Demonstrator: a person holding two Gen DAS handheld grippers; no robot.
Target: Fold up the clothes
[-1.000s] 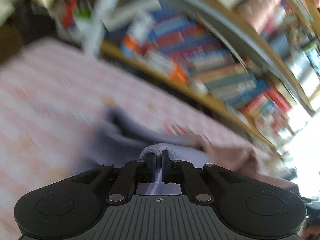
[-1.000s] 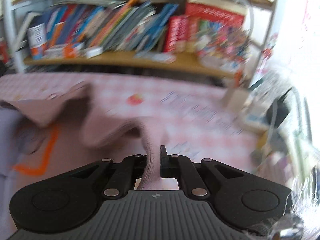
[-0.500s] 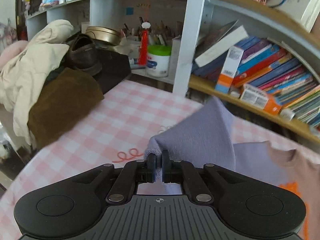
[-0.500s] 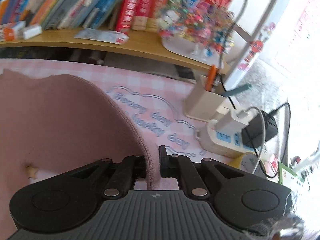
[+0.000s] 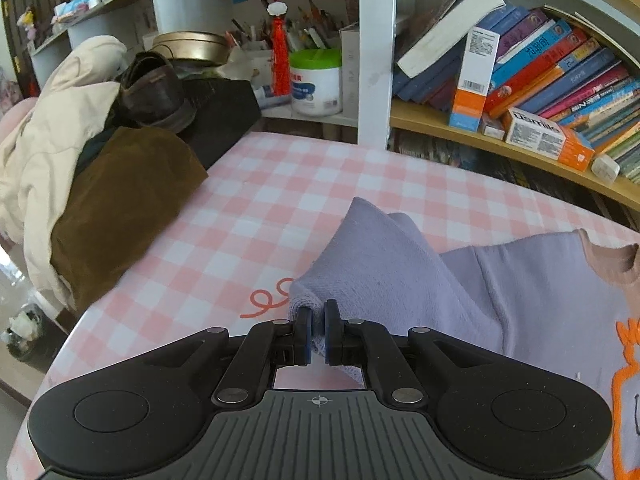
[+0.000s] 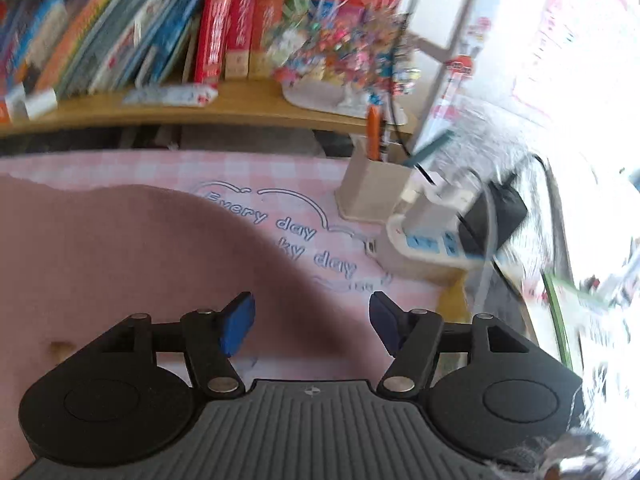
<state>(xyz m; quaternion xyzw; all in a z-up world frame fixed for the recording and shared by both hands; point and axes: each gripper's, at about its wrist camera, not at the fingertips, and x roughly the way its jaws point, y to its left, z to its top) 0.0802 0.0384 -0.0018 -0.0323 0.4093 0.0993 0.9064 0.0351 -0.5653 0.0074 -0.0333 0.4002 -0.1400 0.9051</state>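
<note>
A lilac sweatshirt (image 5: pixel 520 300) with a dusty-pink collar and an orange print lies on the pink checked table. Its lilac sleeve (image 5: pixel 384 256) runs up from the cuff, and my left gripper (image 5: pixel 316 334) is shut on that cuff near the table's left edge. In the right wrist view the garment's dusty-pink part (image 6: pixel 120 264) lies flat on the cloth. My right gripper (image 6: pixel 312 324) hovers over its rounded edge with the jaws opening; the fabric lies beneath them, and no pad presses on it.
Left of the table is a heap with a cream jacket (image 5: pixel 48 152), a brown cloth (image 5: pixel 120 208) and a shoe (image 5: pixel 156 92). Bookshelves (image 5: pixel 540 80) run along the back. A pen holder (image 6: pixel 372 188) and a white power strip (image 6: pixel 432 240) with cables sit at the table's right end.
My right gripper has let go of the pink fabric and its jaws have spread, and the cloth now lies flat. The left gripper has pulled the lilac sleeve out leftwards, still clamped on it.
</note>
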